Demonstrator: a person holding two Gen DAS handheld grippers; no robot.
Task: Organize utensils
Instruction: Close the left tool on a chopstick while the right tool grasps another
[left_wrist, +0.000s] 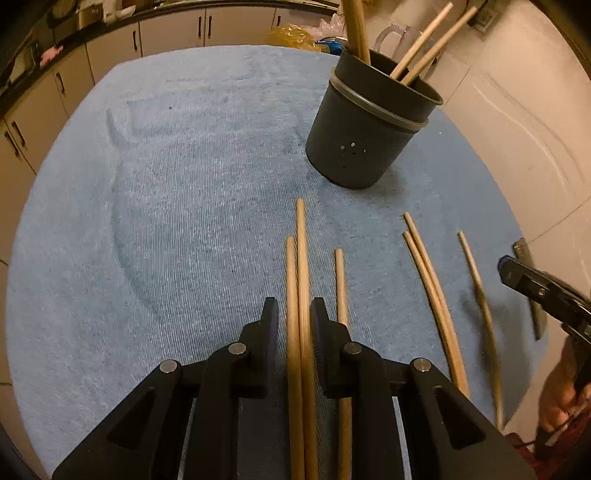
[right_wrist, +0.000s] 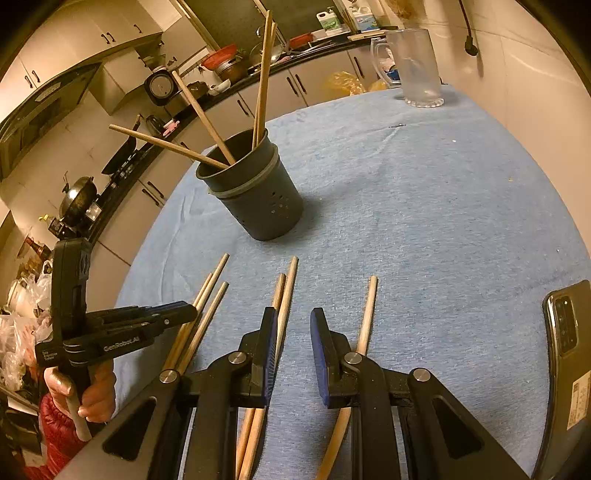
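Observation:
A dark grey utensil holder (left_wrist: 362, 136) (right_wrist: 258, 199) stands on the blue cloth (left_wrist: 184, 184) with several wooden chopsticks leaning in it. Several more chopsticks lie loose on the cloth in front of it. My left gripper (left_wrist: 295, 314) points steeply down over the leftmost pair of chopsticks (left_wrist: 300, 258). The pair lies in the narrow gap between its jaws, with a sliver of space on the left side. My right gripper (right_wrist: 293, 321) hovers with a narrow gap and only cloth showing between its fingers. Another pair (right_wrist: 284, 295) passes under its left finger, a single chopstick (right_wrist: 369, 314) under its right.
A clear glass pitcher (right_wrist: 417, 62) stands at the cloth's far edge and a phone (right_wrist: 565, 332) lies at the right edge. A hand (right_wrist: 96, 391) holds the left gripper's handle. Kitchen cabinets and a cluttered counter curve round the back and left.

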